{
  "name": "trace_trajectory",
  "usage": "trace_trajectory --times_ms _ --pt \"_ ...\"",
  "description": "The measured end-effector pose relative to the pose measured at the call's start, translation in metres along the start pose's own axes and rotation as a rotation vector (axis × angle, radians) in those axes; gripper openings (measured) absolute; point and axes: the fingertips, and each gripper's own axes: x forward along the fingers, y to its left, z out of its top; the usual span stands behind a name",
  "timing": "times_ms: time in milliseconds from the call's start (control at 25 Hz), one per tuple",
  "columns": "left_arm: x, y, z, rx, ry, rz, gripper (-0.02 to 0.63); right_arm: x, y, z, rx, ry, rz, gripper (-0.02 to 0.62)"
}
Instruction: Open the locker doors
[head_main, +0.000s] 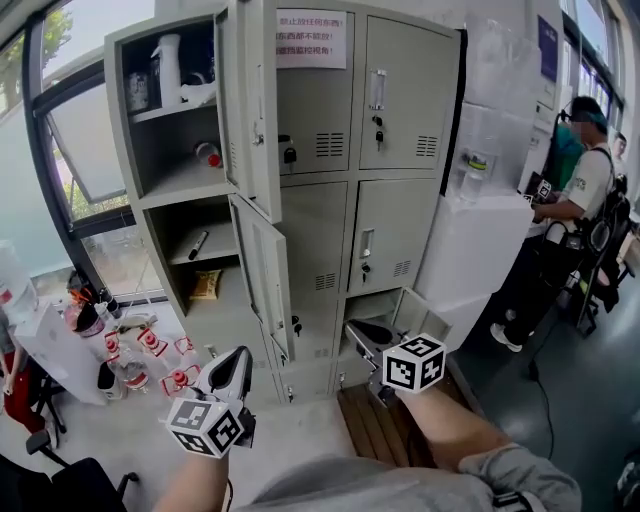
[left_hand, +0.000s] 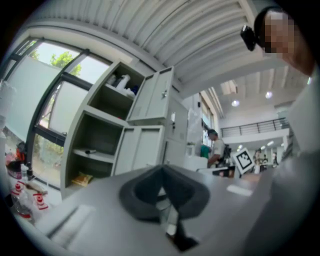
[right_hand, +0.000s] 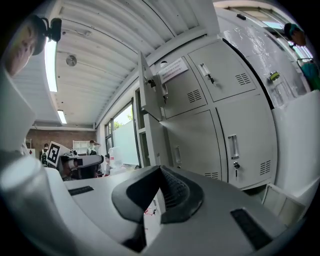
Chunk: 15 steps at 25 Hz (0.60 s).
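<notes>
Locker doors (head_main: 252, 110): we record the two in the left column standing open. Left gripper (head_main: 241, 354) and right gripper (head_main: 353, 328): fingers clenched on both, holding nothing.

On the grey locker (head_main: 316, 215), the top-left door (head_main: 250, 100) and middle-left door (head_main: 262, 272) stand swung open, the bottom-right door (head_main: 420, 312) hangs open, and the other doors (head_main: 410, 95) are shut.
</notes>
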Motion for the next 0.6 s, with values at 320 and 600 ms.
trace_trajectory --times_ms 320,600 --pt "0.015 -0.026 -0.005 -0.008 -0.009 0.025 0.005 -0.014 -0.023 0.003 -0.014 0.008 0.031 0.006" --pt "0.017 -0.025 -0.007 -0.015 -0.002 0.039 0.005 -0.01 -0.029 0.0 -0.011 0.017 0.041 0.006"
